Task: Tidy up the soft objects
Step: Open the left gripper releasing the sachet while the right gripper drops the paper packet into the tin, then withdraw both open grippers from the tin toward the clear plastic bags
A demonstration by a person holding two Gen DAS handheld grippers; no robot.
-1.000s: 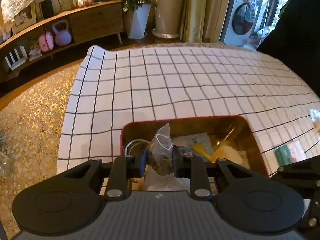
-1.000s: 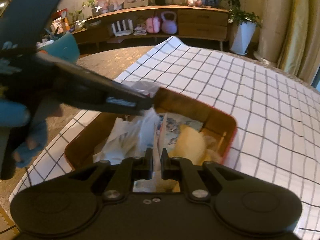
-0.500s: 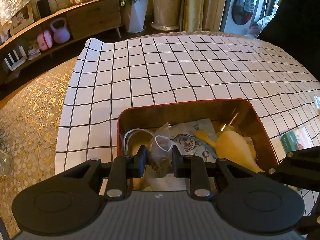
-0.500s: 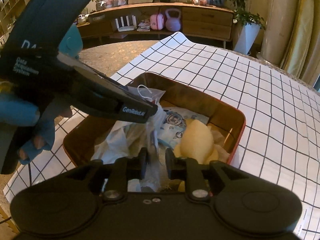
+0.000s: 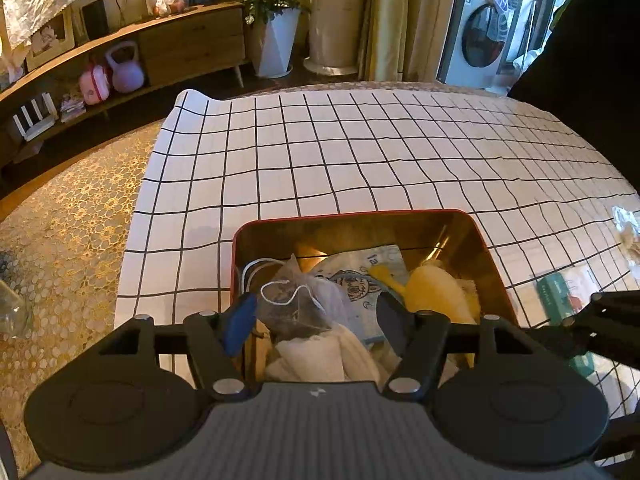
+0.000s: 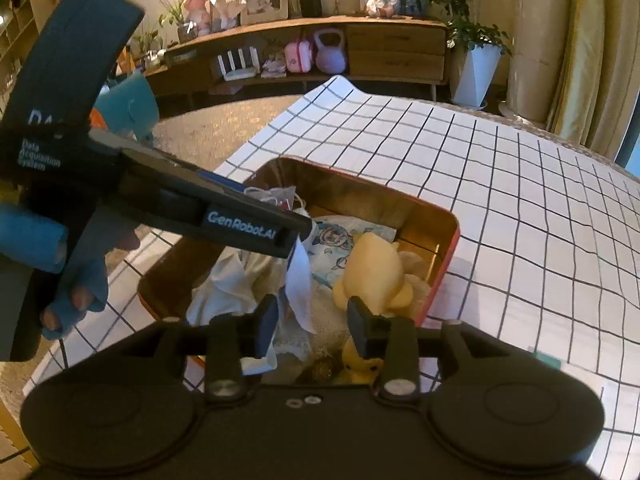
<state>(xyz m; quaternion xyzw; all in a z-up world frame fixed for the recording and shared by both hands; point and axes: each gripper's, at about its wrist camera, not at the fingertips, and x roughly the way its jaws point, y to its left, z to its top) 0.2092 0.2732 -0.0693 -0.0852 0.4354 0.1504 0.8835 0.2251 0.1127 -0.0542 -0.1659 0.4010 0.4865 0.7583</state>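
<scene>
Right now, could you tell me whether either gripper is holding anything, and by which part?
Nothing is held: left gripper and right gripper are open above the tin.

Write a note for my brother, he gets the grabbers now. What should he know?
Left gripper: jaws open, over the mesh pouch, not holding it.
Right gripper: jaws open, empty, above the white cloths.
Red-rimmed box holds the pouch, cloths, yellow plush toy and cartoon packet.
Done: these soft things are in the box.
Left: green packet and crumpled white bit on the checked tablecloth.
</scene>
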